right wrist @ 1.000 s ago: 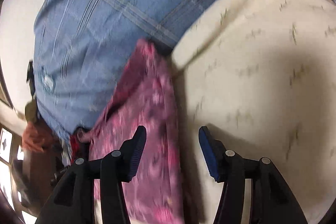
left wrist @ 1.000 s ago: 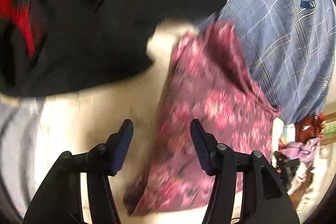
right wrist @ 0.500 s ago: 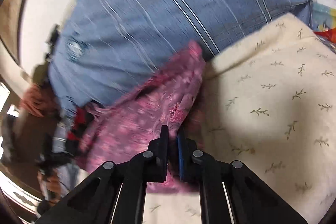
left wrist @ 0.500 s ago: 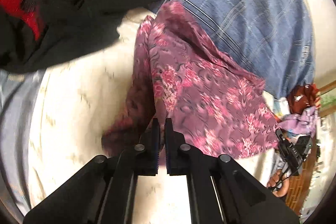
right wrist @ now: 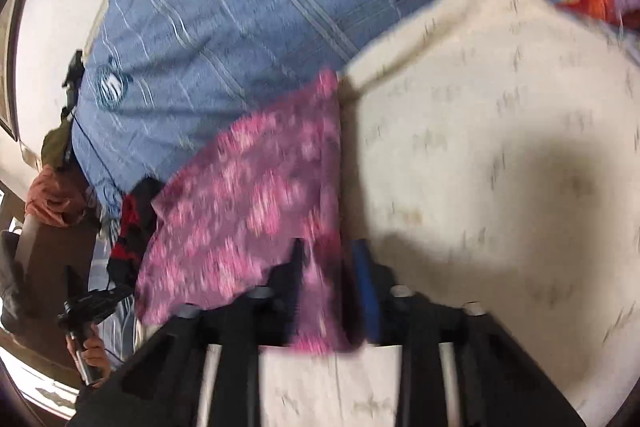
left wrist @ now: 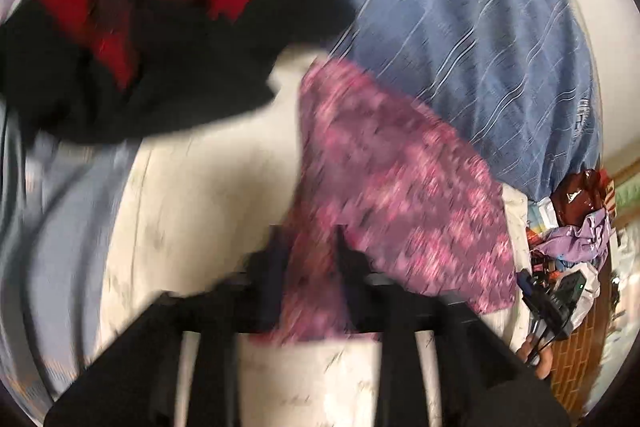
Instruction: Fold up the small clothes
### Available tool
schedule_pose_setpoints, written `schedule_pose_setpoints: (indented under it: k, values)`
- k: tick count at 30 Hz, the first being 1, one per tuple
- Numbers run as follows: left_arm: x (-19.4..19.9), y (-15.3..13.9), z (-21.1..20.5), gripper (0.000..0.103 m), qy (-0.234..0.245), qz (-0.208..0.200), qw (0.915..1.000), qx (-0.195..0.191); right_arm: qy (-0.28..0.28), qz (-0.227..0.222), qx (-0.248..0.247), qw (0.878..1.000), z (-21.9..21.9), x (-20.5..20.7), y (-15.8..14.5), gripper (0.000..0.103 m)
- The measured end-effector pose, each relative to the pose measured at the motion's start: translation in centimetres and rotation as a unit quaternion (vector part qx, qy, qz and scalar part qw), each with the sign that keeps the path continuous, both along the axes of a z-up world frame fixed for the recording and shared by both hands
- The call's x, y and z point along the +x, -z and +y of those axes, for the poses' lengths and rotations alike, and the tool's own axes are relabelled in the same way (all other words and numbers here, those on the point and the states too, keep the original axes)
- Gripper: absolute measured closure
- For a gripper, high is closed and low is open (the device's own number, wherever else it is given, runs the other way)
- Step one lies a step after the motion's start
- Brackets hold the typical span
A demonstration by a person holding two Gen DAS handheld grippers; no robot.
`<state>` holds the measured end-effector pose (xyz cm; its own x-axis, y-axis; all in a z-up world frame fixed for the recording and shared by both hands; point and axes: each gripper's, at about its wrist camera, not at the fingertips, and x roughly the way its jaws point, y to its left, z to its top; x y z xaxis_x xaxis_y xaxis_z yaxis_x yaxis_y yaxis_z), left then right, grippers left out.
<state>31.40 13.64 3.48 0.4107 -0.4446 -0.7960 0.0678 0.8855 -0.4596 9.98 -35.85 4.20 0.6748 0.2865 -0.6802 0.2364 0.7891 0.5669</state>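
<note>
A pink floral cloth point(left wrist: 400, 195) lies on the cream sheet point(left wrist: 208, 195) with a fold at its near end. In the left wrist view my left gripper point(left wrist: 310, 259) has its fingers apart, with the cloth's near edge lying between them. The right wrist view shows the same cloth point(right wrist: 248, 195), and my right gripper point(right wrist: 332, 267) also has its fingers apart around the cloth's edge. Both views are blurred by motion.
A black and red garment point(left wrist: 160, 39) lies at the upper left of the left wrist view. A blue striped pillow point(left wrist: 480, 39) sits behind the cloth, also in the right wrist view point(right wrist: 248, 11). Clutter point(left wrist: 568, 239) lies past the bed's edge.
Both grippers were open a second ago, shut on the pink cloth's edge half a second ago, and now stand open again. The cloth has been laid over into a fold.
</note>
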Motion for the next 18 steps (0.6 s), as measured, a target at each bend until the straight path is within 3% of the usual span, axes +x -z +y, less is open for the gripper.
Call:
schedule_pose_setpoints:
  k: [1, 2, 4, 8, 10, 12, 13, 14, 15, 16, 18]
  values:
    - [0.9, -0.4, 0.2, 0.041, -0.003, -0.011, 0.9999, 0.000, 0.006, -0.003, -0.003, 1.000, 0.1, 0.8, -0.3, 0.055]
    - [2.2, -0.7, -0.5, 0.033, 0.002, -0.021, 0.9998, 0.000, 0.013, -0.006, -0.001, 1.000, -0.2, 1.9, -0.6, 0.053]
    - [4.9, -0.2, -2.0, 0.033, 0.012, -0.015, 0.9998, 0.004, 0.017, -0.007, 0.013, 1.000, -0.4, 4.3, -0.3, 0.052]
    - [9.7, 2.9, -2.9, 0.033, 0.012, 0.051, 0.9986, -0.011, 0.050, 0.022, 0.043, 0.998, -0.7, 10.6, 1.6, 0.052]
    - [11.0, 4.7, -3.8, 0.033, 0.006, 0.080, 0.9965, -0.020, 0.066, 0.032, 0.031, 0.997, -0.8, 12.7, 2.2, 0.052]
    - [11.8, 5.7, -4.3, 0.044, 0.004, 0.101, 0.9945, -0.027, 0.078, 0.028, 0.032, 0.996, -0.8, 14.5, 2.7, 0.052]
    - [12.1, 5.8, -4.6, 0.066, 0.004, 0.101, 0.9948, -0.017, 0.077, 0.023, 0.025, 0.996, -0.6, 15.2, 2.6, 0.058]
    - [12.4, 5.7, -5.1, 0.083, 0.008, 0.095, 0.9954, 0.000, 0.067, 0.021, 0.007, 0.998, -0.1, 16.2, 2.3, 0.077]
    - [12.6, 5.4, -5.3, 0.088, 0.010, 0.085, 0.9962, 0.012, 0.055, 0.018, 0.001, 0.998, 0.1, 16.7, 2.0, 0.094]
    - [12.6, 4.9, -5.3, 0.096, 0.008, 0.066, 0.9976, 0.020, 0.041, 0.013, -0.007, 0.999, 0.4, 17.3, 1.4, 0.098]
    - [12.8, 4.3, -4.9, 0.097, -0.002, 0.038, 0.9988, 0.030, 0.031, -0.041, -0.014, 0.999, 0.5, 17.2, -0.9, 0.099]
